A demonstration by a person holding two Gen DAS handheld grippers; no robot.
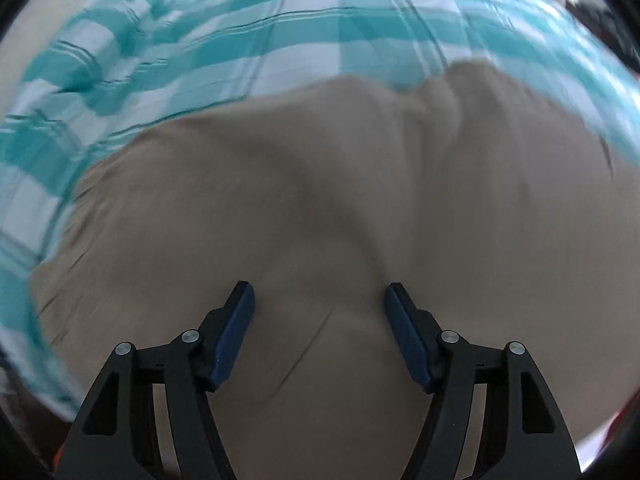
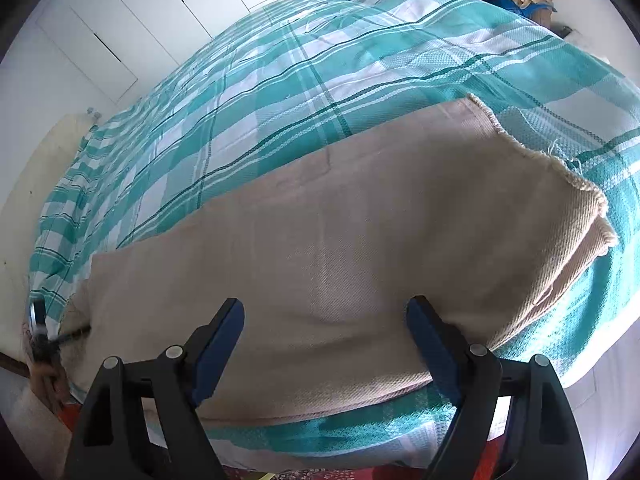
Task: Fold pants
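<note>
Beige pants [image 2: 320,240]: flat on teal checked bedspread [image 2: 280,92].
Left gripper [image 1: 319,300]: released, above cloth.
Right gripper [image 2: 326,316]: released.

Two wrist views over a bed
Both look forward and down, close over beige pants [image 1: 320,200] [image 2: 320,240] on a checked bedspread [image 1: 280,40] [image 2: 280,80]

Left wrist view dim, smeared by motion blur; right wrist view bright, sharp, daylit. Heavy fisheye bending at both rims.
</note>
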